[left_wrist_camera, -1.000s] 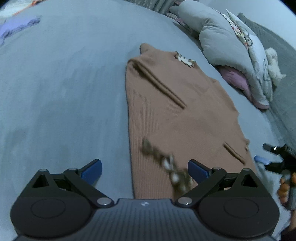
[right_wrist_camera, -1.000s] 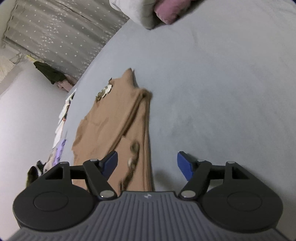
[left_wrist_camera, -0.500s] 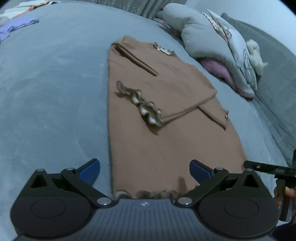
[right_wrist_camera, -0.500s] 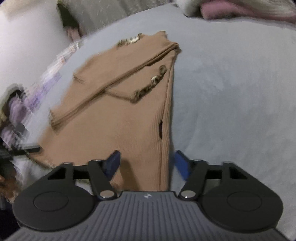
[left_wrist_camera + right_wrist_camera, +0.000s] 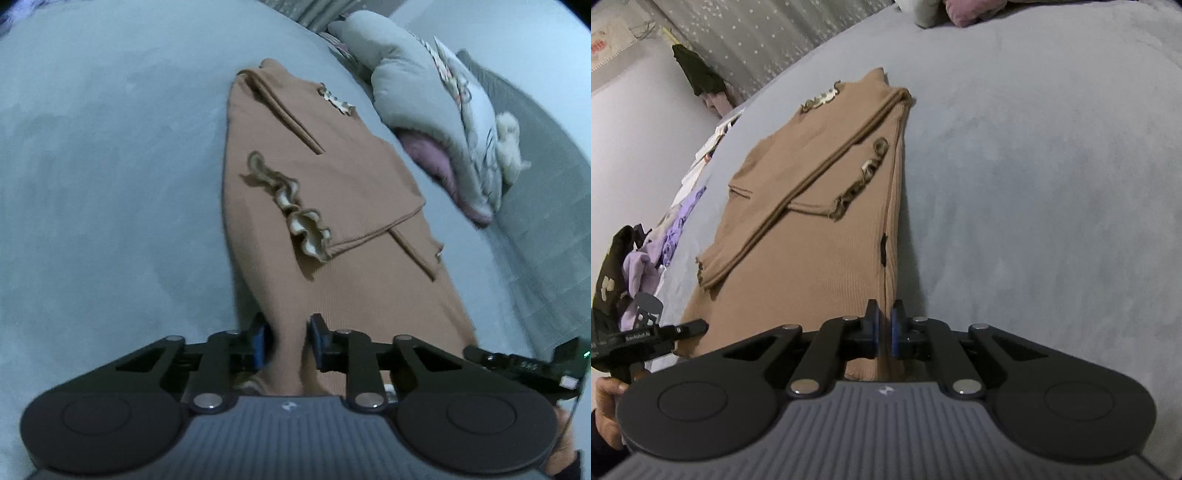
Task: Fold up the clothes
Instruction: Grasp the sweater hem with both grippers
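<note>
Left gripper [image 5: 286, 341]: you have it clamped on the sweater [image 5: 332, 206] hem.
Right gripper [image 5: 882, 334]: you pinch the hem's other corner.
Sweater: flat on the bed [image 5: 92, 166].

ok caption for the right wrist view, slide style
Right gripper pinches the hem of a brown sweater on a grey bed.
</note>
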Tool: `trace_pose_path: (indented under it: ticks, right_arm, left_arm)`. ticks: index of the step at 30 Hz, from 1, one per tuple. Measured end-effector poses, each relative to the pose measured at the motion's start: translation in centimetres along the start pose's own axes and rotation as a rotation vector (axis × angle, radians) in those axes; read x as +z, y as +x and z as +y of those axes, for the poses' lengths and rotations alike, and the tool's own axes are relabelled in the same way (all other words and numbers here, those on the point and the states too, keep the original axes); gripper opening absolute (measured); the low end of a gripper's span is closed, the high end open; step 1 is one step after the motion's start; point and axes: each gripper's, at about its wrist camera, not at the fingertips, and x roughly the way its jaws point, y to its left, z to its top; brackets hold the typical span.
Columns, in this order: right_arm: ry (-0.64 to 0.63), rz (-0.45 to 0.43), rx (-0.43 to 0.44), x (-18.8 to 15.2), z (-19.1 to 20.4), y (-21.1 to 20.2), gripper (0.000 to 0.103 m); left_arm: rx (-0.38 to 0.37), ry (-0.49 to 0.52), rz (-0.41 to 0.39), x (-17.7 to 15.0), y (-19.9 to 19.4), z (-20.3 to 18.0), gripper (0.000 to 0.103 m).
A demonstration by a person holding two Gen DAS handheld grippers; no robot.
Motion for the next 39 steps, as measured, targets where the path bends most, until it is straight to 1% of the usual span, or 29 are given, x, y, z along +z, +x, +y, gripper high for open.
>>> trace_pose_path:
  ticks: [2, 3, 4, 5, 6, 7, 8, 11, 14, 16, 18, 19, 22, 23, 25, 27, 28, 29, 30, 31, 32, 33, 34, 35, 36, 37, 38, 39]
  right_arm:
    - [-0.004, -0.01, 0.012, 0.2, 0.0, -0.3, 0.006]
    - [0.001, -0.018, 0.021, 0.4, -0.2, -0.5, 0.006]
    - [0.009, -0.024, 0.03, 0.5, -0.4, -0.7, 0.006]
    - [0.018, -0.028, 0.038, 0.6, -0.6, -0.9, 0.006]
    - [0.026, -0.033, 0.046, 0.6, -0.8, -1.0, 0.006]
    - [0.033, -0.037, 0.052, 0.7, -0.9, -1.1, 0.006]
    - [0.042, -0.043, 0.062, 0.8, -1.0, -1.1, 0.006]
    - [0.088, -0.075, 0.114, 1.3, -1.2, -1.7, 0.006]
    - [0.1, -0.1, 0.12, 1.8, -1.4, -2.4, 0.006]
    - [0.111, -0.1, 0.125, 1.8, -1.7, -2.5, 0.006]
    - [0.112, -0.083, 0.119, 1.7, -1.7, -2.2, 0.006]
    - [0.115, -0.077, 0.117, 1.7, -1.8, -2.1, 0.006]
    - [0.141, -0.073, 0.128, 1.7, -2.2, -2.1, 0.006]
    - [0.15, -0.065, 0.131, 1.7, -2.4, -2.0, 0.006]
    - [0.168, -0.05, 0.137, 1.6, -2.8, -1.7, 0.006]
    - [0.186, -0.036, 0.143, 1.6, -3.1, -1.4, 0.006]
    - [0.195, -0.028, 0.146, 1.6, -3.3, -1.2, 0.006]
    - [0.203, -0.021, 0.149, 1.5, -3.4, -1.1, 0.006]
    - [0.212, -0.013, 0.152, 1.5, -3.6, -0.9, 0.007]
    - [0.221, -0.006, 0.155, 1.5, -3.8, -0.8, 0.007]
    - [0.23, 0.002, 0.158, 1.5, -3.9, -0.6, 0.011]
    - [0.239, 0.009, 0.161, 1.5, -4.1, -0.5, 0.012]
    - [0.248, 0.016, 0.164, 1.4, -4.3, -0.3, 0.018]
    - [0.251, 0.021, 0.159, 1.4, -4.4, -0.3, 0.033]
    - [0.244, 0.022, 0.144, 1.4, -4.4, -0.3, 0.04]
    - [0.238, 0.019, 0.131, 1.4, -4.5, -0.3, 0.052]
    - [0.232, 0.011, 0.126, 1.4, -4.6, -0.4, 0.058]
    - [0.226, 0.005, 0.127, 1.4, -4.5, -0.4, 0.059]
  left_arm:
    - [-0.036, -0.037, 0.0, -0.1, -0.4, 0.7, 0.021]
    - [-0.052, -0.052, 0.003, -0.1, -0.5, 1.0, 0.028]
    - [-0.065, -0.068, 0.005, 0.0, -0.6, 1.3, 0.041]
    - [-0.08, -0.085, 0.006, 0.2, -0.8, 1.6, 0.049]
    - [-0.108, -0.1, -0.002, 0.2, -0.9, 1.8, 0.064]
    - [-0.119, -0.105, -0.005, 0.2, -1.0, 1.9, 0.073]
    - [-0.139, -0.111, -0.009, 0.1, -1.1, 2.0, 0.075]
    - [-0.13, -0.092, -0.015, 0.1, -0.8, 1.4, 0.08]
    - [-0.101, -0.042, -0.031, -0.4, -0.4, 0.5, 0.084]
    - [-0.08, -0.006, -0.04, -0.7, -0.2, -0.2, 0.091]
    - [-0.064, 0.017, -0.045, -0.9, -0.1, -0.7, 0.091]
    - [-0.043, 0.047, -0.047, -1.1, -0.1, -1.2, 0.089]
    - [-0.032, 0.076, -0.04, -1.4, -0.1, -1.3, 0.082]
    - [-0.044, 0.07, -0.031, -1.4, -0.3, -0.9, 0.082]
    - [-0.076, 0.015, -0.023, -1.1, -0.4, -0.1, 0.082]
    - [-0.078, -0.01, -0.02, -1.0, -0.5, 0.2, 0.08]
    - [-0.077, -0.021, -0.018, -0.9, -0.6, 0.4, 0.065]
    - [-0.045, -0.009, -0.015, -1.0, -0.5, 0.3, 0.051]
    - [-0.013, 0.003, -0.011, -1.1, -0.4, 0.1, 0.029]
    - [0.016, 0.013, -0.008, -1.2, -0.3, 0.0, 0.017]
    - [0.003, -0.012, -0.002, -1.2, -0.2, 0.3, 0.012]
    - [-0.009, -0.036, 0.004, -1.3, 0.0, 0.7, 0.011]
    - [-0.009, -0.033, 0.002, -1.2, -0.1, 0.5, 0.011]
    - [-0.008, -0.015, 0.001, -1.2, -0.2, 0.3, 0.011]
    - [-0.012, -0.005, 0.0, -1.3, -0.3, 0.1, 0.011]
    - [-0.017, -0.007, 0.001, -1.3, -0.3, 0.1, 0.01]
    - [-0.029, -0.016, 0.003, -1.3, -0.3, 0.2, 0.01]
    - [-0.03, -0.015, 0.003, -1.3, -0.4, 0.2, 0.01]
